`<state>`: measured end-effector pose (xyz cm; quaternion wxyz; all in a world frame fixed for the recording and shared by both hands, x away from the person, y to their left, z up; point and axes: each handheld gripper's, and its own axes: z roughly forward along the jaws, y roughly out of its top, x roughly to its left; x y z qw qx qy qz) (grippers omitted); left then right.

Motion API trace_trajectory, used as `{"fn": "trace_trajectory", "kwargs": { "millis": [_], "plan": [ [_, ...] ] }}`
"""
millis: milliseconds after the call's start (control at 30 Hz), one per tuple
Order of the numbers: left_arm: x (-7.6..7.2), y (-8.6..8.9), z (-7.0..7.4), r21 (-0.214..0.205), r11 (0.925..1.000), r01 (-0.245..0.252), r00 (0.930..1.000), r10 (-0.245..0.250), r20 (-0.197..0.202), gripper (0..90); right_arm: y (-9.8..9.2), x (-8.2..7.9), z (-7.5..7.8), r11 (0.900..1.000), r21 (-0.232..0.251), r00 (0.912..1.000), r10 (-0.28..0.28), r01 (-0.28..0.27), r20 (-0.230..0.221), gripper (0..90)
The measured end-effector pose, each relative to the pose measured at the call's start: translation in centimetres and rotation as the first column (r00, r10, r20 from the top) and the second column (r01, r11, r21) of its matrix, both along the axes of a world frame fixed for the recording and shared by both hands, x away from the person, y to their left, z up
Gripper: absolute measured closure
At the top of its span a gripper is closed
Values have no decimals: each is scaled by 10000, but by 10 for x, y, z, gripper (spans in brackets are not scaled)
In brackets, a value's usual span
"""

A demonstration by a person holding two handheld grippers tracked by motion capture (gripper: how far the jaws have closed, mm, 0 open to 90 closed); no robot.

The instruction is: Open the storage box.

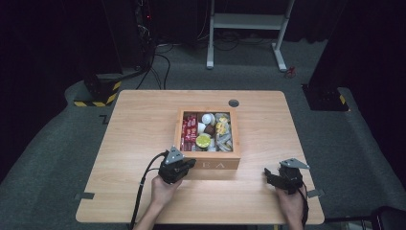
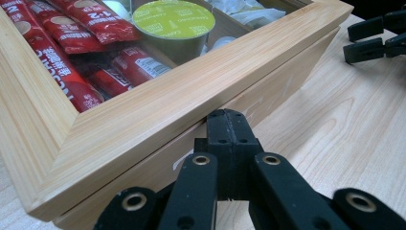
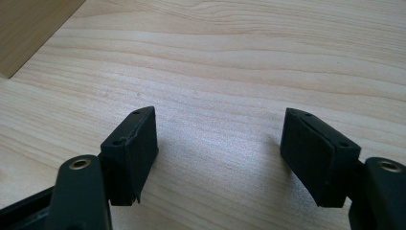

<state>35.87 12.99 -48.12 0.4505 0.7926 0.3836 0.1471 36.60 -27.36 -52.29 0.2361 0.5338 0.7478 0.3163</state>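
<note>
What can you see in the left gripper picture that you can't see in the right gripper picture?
Left gripper view: the wooden box's lid, red sachets and a green-topped capsule under its window, plus the left gripper shut against the box front, and the right gripper farther off. Right gripper view: that gripper's own open jaws with nothing between them. Both: the pale wooden table and some of the box.

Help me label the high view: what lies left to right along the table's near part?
Left claw, shut at the wooden box's front, → wooden box → right claw, open over the bare table.
</note>
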Motion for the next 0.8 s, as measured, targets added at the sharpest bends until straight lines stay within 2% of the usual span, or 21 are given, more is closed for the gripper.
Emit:
{"fn": "trace_trajectory", "kwargs": {
  "millis": [333,800],
  "plan": [
    [1,-1,3,113,9999,-41,10000,41,29,900,0,0,0,10000,2,10000,1,-1,0,288],
    [3,-2,12,-2,10000,-28,10000,28,-24,900,0,0,0,10000,11,10000,7,-7,8,287]
  ]
}}
